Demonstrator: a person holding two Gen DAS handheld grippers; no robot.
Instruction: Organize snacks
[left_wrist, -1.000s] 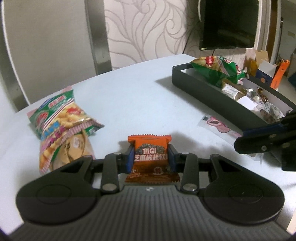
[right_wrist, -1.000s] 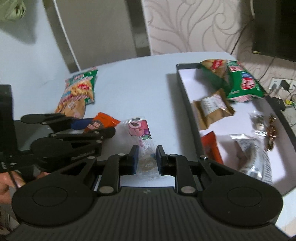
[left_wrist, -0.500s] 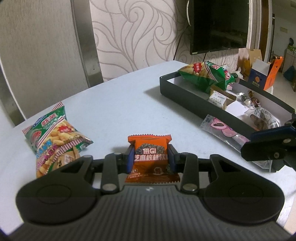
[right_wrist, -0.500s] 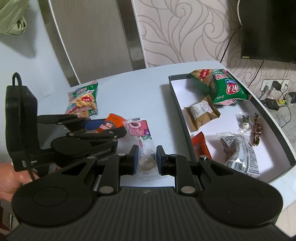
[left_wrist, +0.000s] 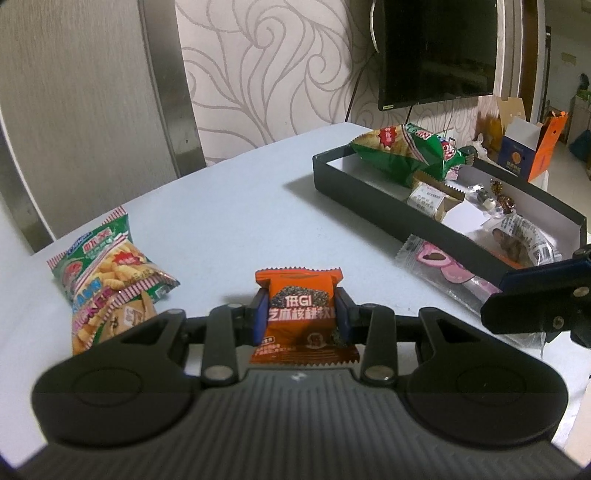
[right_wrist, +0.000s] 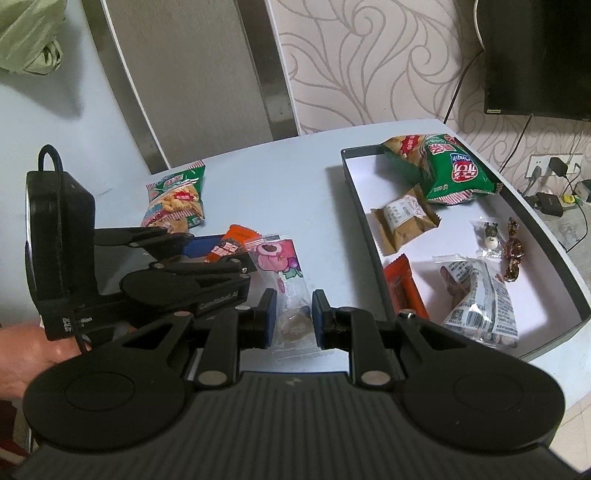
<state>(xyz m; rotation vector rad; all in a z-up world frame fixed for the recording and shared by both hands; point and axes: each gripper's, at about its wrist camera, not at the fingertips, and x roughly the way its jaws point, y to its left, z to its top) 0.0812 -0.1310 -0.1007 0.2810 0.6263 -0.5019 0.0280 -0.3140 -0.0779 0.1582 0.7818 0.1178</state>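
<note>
My left gripper (left_wrist: 298, 316) is shut on an orange snack packet (left_wrist: 300, 295) and holds it above the pale blue table (left_wrist: 229, 206). My right gripper (right_wrist: 294, 316) is shut on a clear packet with a pink bear print (right_wrist: 286, 284), lifted over the table just left of the black tray (right_wrist: 360, 206). The same clear packet shows at the right of the left wrist view (left_wrist: 439, 264), and the orange packet shows in the right wrist view (right_wrist: 231, 243). A green and red crisp bag (left_wrist: 99, 266) lies on the table at the left.
The tray (left_wrist: 369, 184) holds a green crisp bag (right_wrist: 443, 168), a brown packet (right_wrist: 404, 219), an orange packet (right_wrist: 402, 286), a white printed packet (right_wrist: 480, 299) and small wrapped sweets (right_wrist: 511, 247). A chair back (right_wrist: 192, 74) and a wall TV (left_wrist: 436, 48) stand behind the table.
Both grippers have risen and drawn back with their packets held. The tray and the crisp bag look farther away and lower in view.
</note>
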